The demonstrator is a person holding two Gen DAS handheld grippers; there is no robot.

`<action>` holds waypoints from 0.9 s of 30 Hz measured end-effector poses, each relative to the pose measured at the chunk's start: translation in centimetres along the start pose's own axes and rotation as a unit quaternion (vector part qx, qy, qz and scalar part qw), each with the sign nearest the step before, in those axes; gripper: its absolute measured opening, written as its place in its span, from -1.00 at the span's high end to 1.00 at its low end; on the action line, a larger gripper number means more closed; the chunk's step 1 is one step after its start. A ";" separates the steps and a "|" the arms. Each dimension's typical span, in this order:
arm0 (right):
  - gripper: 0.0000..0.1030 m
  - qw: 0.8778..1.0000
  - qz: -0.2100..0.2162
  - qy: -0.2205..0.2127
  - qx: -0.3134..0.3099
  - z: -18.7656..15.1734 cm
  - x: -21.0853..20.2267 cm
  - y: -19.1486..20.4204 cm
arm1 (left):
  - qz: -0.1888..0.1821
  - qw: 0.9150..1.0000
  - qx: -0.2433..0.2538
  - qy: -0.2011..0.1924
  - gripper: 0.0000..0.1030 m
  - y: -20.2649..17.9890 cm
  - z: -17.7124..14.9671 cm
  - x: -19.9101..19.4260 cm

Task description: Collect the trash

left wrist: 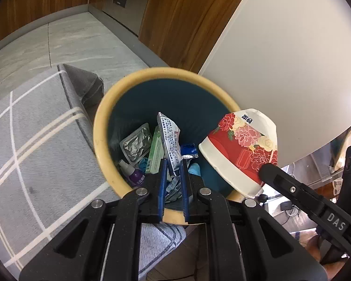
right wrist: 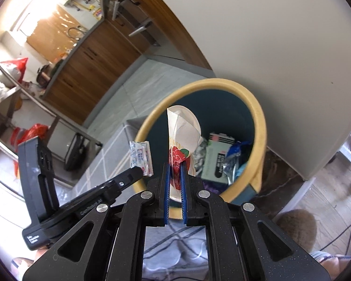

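Note:
A round bin with a yellow rim (left wrist: 100, 126) and a dark teal inside stands on the floor against a white panel. My left gripper (left wrist: 173, 162) is shut on a white printed sachet (left wrist: 169, 140) that hangs over the bin's opening. My right gripper (right wrist: 175, 164) is shut on a crushed paper cup (right wrist: 183, 128) with red flowers, held over the bin rim (right wrist: 259, 121). The cup (left wrist: 241, 154) and the right gripper (left wrist: 266, 169) show at the right of the left wrist view. The left gripper (right wrist: 139, 171) and its sachet (right wrist: 140, 157) show over the bin's left rim in the right wrist view.
Inside the bin lie a foil blister pack (left wrist: 137, 144), a green box (left wrist: 156, 152), a small purple bottle (left wrist: 134, 175) and blue wrappers (left wrist: 188, 149). A grey striped rug (left wrist: 35, 140) lies left of the bin. A white panel (left wrist: 280, 46) rises behind it, beside wooden cabinets (left wrist: 180, 18).

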State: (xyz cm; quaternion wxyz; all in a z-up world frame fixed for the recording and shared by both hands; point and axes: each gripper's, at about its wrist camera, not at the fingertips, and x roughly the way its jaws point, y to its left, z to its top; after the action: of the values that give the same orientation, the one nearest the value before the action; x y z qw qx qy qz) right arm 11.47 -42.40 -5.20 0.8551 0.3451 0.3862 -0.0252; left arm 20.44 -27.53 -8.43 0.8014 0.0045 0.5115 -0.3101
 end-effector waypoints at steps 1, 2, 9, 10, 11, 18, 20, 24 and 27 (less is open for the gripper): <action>0.82 1.000 -0.004 0.001 -0.001 0.0 0.2 0.0 | 0.001 1.000 0.002 0.003 0.80 0.0 0.0 0.4; 0.82 1.000 -0.009 0.002 -0.004 0.0 0.4 -0.1 | 0.002 1.000 0.002 0.006 0.80 -0.1 0.0 0.8; 0.82 0.999 -0.024 0.011 -0.021 0.1 1.2 0.3 | 0.005 1.000 -0.001 0.016 0.79 0.3 0.0 1.6; 0.82 0.999 -0.028 0.012 -0.027 0.0 1.3 0.4 | 0.006 1.000 -0.003 0.017 0.79 0.5 0.0 1.6; 0.82 0.999 -0.032 0.013 -0.031 -0.1 1.4 0.5 | 0.006 1.000 -0.004 0.019 0.79 0.6 0.0 1.6; 0.79 0.998 -0.041 0.030 -0.034 0.0 2.2 0.6 | 0.003 1.000 -0.002 0.028 0.79 0.2 -0.1 2.0; 0.71 0.998 -0.042 0.031 -0.035 -0.1 2.2 0.7 | 0.005 0.999 -0.003 0.033 0.75 0.4 -0.1 2.1; 0.54 0.998 -0.040 0.023 -0.045 -0.3 1.4 1.0 | 0.009 1.000 -0.012 0.027 0.54 0.9 -0.2 1.6; 0.50 0.998 -0.040 0.013 -0.056 -0.2 0.2 1.0 | 0.013 1.000 -0.018 0.019 0.42 1.3 -0.3 0.7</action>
State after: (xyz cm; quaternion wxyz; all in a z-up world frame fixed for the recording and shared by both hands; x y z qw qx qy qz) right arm 11.79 -41.48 -4.86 0.8663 0.2812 0.4116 -0.0328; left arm 21.06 -26.77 -9.50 0.7956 0.0023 0.5317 -0.2905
